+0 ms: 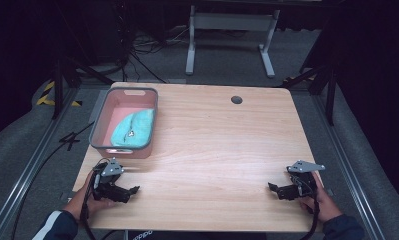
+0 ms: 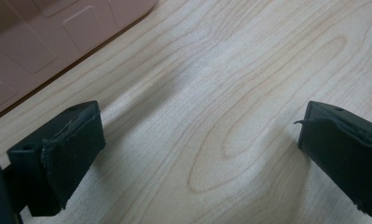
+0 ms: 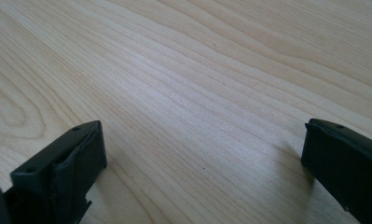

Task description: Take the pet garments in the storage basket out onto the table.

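Both tongs [image 1: 135, 190] [image 1: 271, 187] wide apart, empty, pink bin [image 1: 100, 123] holding teal cloth [image 1: 134, 128]

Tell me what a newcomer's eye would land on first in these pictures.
The pink bin at the table's far left corner stands out, with a turquoise cloth lying inside it. Near the front edge, the left hand-held gripper and the right hand-held gripper rest wide apart on the bare wooden table, jaws open and pointing toward each other.
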